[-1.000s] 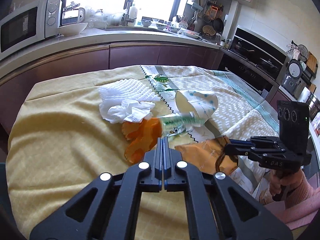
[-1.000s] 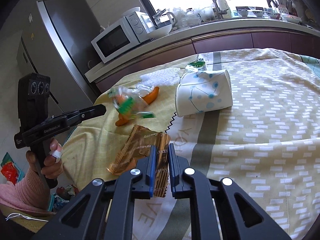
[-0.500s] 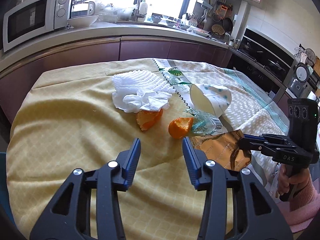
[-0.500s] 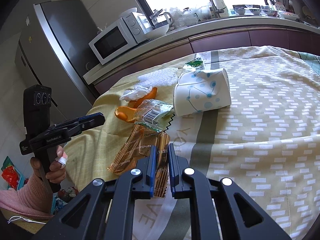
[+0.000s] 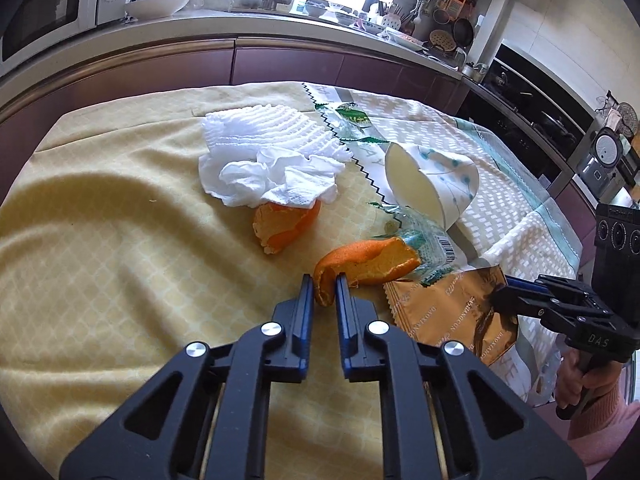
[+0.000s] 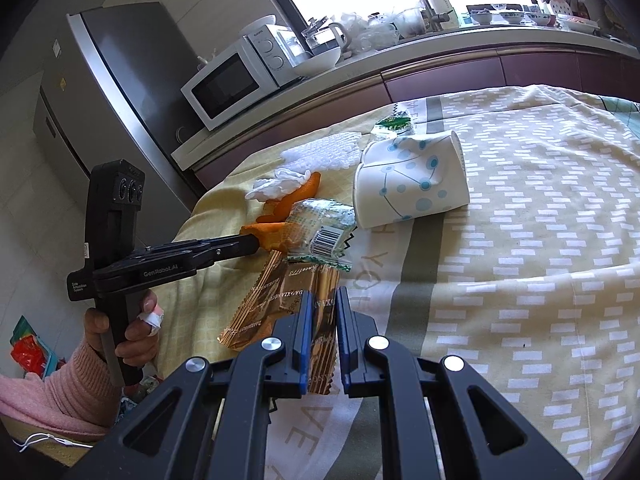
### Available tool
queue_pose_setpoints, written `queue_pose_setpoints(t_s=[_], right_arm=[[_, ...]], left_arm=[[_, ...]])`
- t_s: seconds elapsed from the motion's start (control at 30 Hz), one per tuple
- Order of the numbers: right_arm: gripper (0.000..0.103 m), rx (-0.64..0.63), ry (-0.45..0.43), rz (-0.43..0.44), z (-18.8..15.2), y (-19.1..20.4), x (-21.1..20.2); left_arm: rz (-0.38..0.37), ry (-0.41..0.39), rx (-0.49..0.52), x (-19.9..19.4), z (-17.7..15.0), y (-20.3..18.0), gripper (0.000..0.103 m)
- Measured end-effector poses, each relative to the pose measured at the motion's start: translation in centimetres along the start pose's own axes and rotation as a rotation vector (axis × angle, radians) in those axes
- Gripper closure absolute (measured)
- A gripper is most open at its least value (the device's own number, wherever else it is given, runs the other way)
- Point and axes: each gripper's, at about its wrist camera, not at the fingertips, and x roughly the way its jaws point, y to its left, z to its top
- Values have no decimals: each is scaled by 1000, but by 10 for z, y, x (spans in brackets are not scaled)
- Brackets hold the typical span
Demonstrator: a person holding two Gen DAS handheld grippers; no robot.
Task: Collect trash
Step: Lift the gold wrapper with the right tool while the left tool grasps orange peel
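Observation:
An orange peel [image 5: 364, 266] lies on the yellow tablecloth [image 5: 120, 248]. My left gripper [image 5: 322, 288] is closing its jaws on the peel's near end, and the pads press it. My right gripper [image 6: 320, 312] stays shut on a gold snack wrapper [image 6: 272, 300] at the table's near edge. A clear green wrapper with a barcode [image 5: 430, 244] rests between peel and gold wrapper. A second peel [image 5: 286, 224] sits under a crumpled white tissue [image 5: 272, 180]. A dotted paper cup [image 5: 432, 184] lies on its side.
White foam netting [image 5: 264, 128] and a small green wrapper [image 5: 352, 114] lie further back on the table. Beyond stand a counter with a microwave [image 6: 232, 84] and a steel fridge [image 6: 120, 80]. A hand in a pink sleeve [image 6: 52, 396] holds the left gripper.
The left gripper opened, dropped forward and down, then closed around the nearer orange peel. The clear green wrapper, blurred in mid-air a second ago, now lies still. The right gripper has not moved.

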Motion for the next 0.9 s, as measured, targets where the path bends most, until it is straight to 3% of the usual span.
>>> queue_pose_setpoints(t_s=[0.27, 0.9], right_arm=[[93, -18, -7, 45, 4, 15, 2], [93, -149, 35, 206, 28, 91, 50]], left_arm=[[19, -58, -35, -32, -9, 11, 94], [199, -239, -193, -161, -62, 85, 94]])
